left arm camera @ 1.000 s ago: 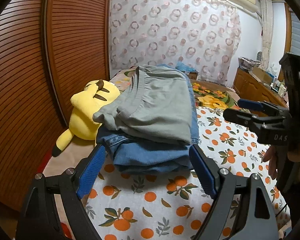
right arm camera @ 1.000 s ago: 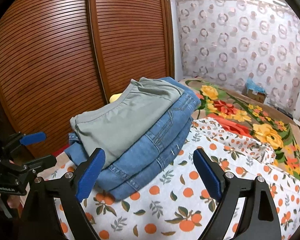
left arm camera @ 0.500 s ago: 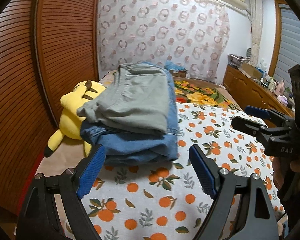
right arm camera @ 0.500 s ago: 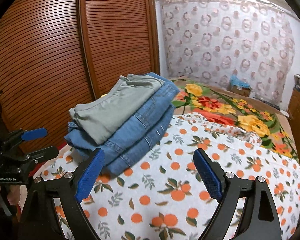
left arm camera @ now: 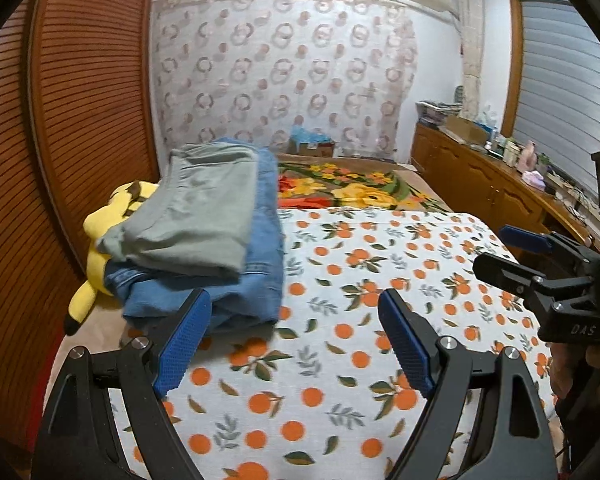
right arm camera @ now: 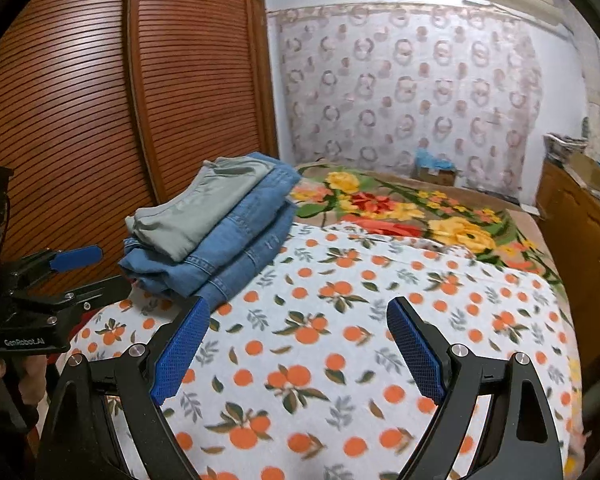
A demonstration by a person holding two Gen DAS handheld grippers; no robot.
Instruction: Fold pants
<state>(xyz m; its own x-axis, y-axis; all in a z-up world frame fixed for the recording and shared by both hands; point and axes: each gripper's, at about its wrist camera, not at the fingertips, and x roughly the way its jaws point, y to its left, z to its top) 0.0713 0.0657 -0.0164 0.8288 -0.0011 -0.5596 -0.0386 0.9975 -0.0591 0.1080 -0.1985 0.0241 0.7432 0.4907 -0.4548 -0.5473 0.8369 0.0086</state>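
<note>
My left gripper (left arm camera: 294, 334) and right gripper (right arm camera: 298, 346): jaws spread wide, nothing between the pads. Since 1 second ago both have backed away and swung right; the stack of folded pants (left arm camera: 204, 232) now sits further off and left, grey pair on 2 or so denim ones, resting at the blanket's (left arm camera: 340, 360) far left corner beside a yellow plush toy (left arm camera: 96, 248). I judge this pair done. Both grippers tilt down over bare blanket.

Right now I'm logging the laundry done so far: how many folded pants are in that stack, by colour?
Grey-green pants: 1
Blue denim jeans: 2, judging by the layers
Total: 3, stacked on the orange-print blanket
</note>
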